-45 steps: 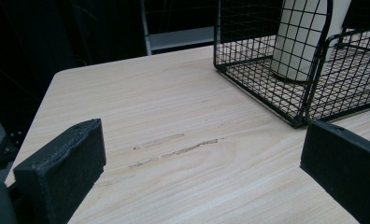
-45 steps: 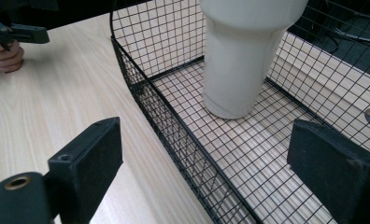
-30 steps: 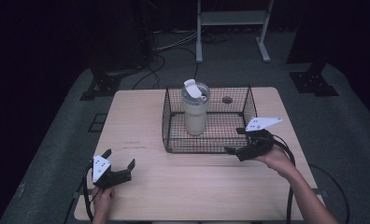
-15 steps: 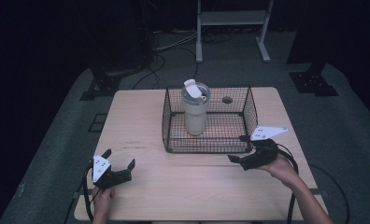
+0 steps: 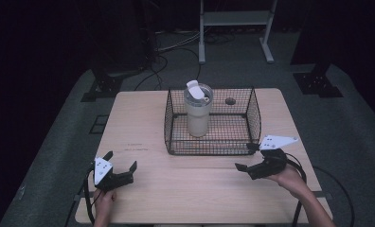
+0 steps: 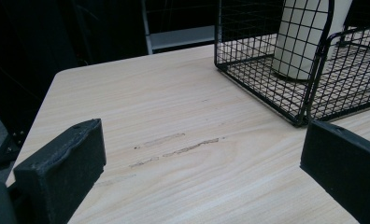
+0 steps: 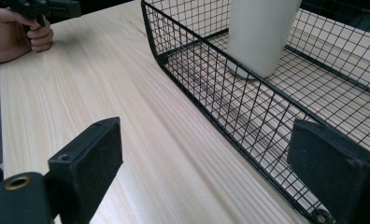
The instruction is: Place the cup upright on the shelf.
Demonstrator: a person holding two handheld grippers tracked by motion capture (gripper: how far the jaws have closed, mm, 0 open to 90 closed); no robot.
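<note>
My left hand-held gripper (image 5: 120,166) sits at the near left corner of the bench (image 5: 143,123). Its jaws stand wide apart and hold nothing. In the left gripper view, bare wood with a few faint scuff marks (image 6: 174,148) lies between them. My left hand (image 5: 102,201) grips it from the near edge.

Moving right, a black wire basket (image 5: 213,147) stands at the middle of the bench, toward the far side. Inside it, in the left half, a cream tumbler (image 5: 198,118) stands upright on the basket floor, capped by a clear lid (image 5: 197,92) with its flap raised. The tumbler is clear of the basket walls as far as I can tell. A small dark round spot (image 5: 230,100) shows just beyond the basket's far wall.

Further right, my right hand-held gripper (image 5: 247,157) is just beside the basket's near right corner, outside the wire. Its jaws are also fully spread and hold nothing. In the right gripper view they bracket the near wall of the basket, with the tumbler beyond. My right hand (image 5: 290,177) holds it near the right edge of the bench.
</note>
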